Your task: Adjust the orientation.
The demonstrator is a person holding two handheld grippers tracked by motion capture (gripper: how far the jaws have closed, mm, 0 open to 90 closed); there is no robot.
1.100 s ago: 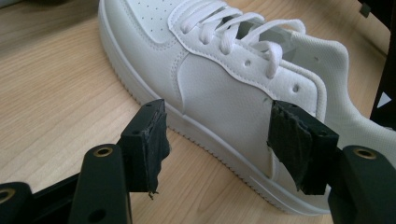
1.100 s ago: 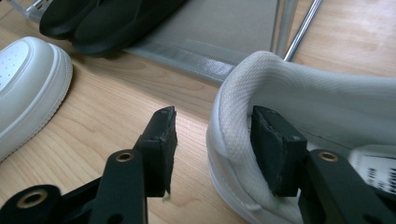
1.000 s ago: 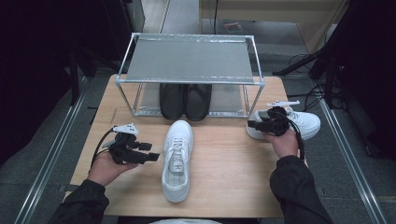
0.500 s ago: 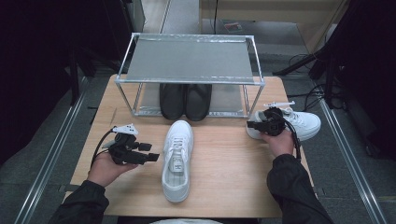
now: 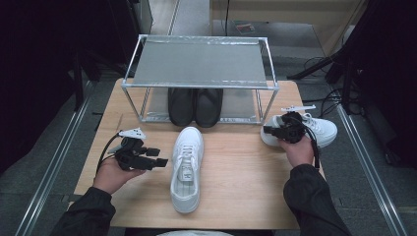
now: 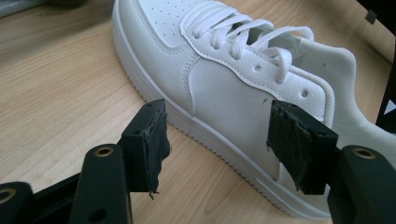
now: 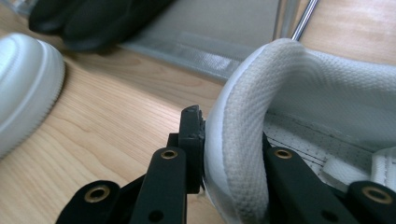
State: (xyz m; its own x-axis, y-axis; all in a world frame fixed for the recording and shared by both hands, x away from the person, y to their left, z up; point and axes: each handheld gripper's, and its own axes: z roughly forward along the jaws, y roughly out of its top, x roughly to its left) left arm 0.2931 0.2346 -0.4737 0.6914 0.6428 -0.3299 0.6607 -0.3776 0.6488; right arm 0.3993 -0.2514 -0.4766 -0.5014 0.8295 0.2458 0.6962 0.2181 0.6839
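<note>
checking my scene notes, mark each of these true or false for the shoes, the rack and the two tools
1. The right tool is clamped on the heel collar of a white sneaker. True.
2. The left tool grips the middle sneaker. False: its jaws are open beside it.
3. A pair of black shoes sits on the rack's lower shelf. True.
4. The rack's top shelf holds a shoe. False: it is bare.
5. Both white sneakers rest on the wooden table. True.
</note>
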